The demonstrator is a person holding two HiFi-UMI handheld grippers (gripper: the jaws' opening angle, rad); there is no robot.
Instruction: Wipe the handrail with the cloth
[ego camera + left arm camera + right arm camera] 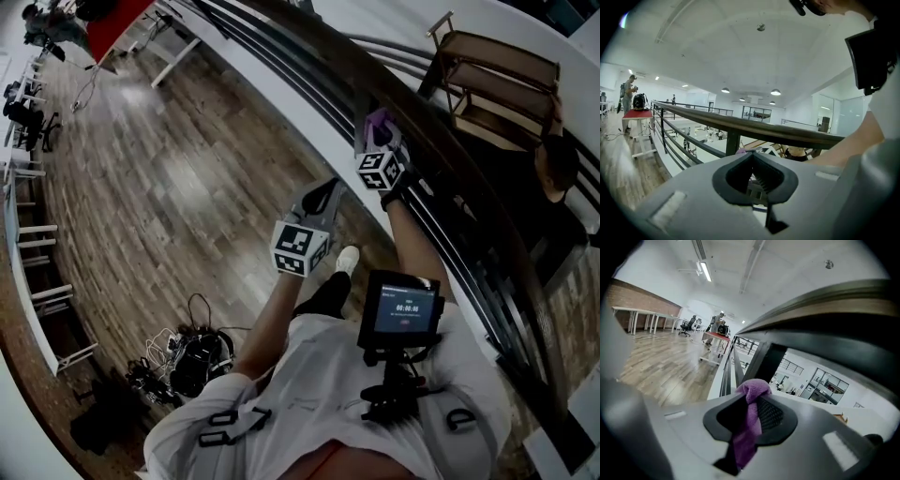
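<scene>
A dark wooden handrail runs diagonally across the head view, over black metal bars. My right gripper is shut on a purple cloth, which bunches out past its jaws just below the handrail. In the head view the purple cloth sits against the rail's near side. My left gripper hangs lower and to the left, away from the rail, jaws shut with nothing between them. Ahead of the left gripper, the handrail crosses its view.
A wooden floor spreads to the left, with white desks along the wall and a red table far off. Cables and a bag lie by my feet. Beyond the railing a lower level holds wooden chairs and a person.
</scene>
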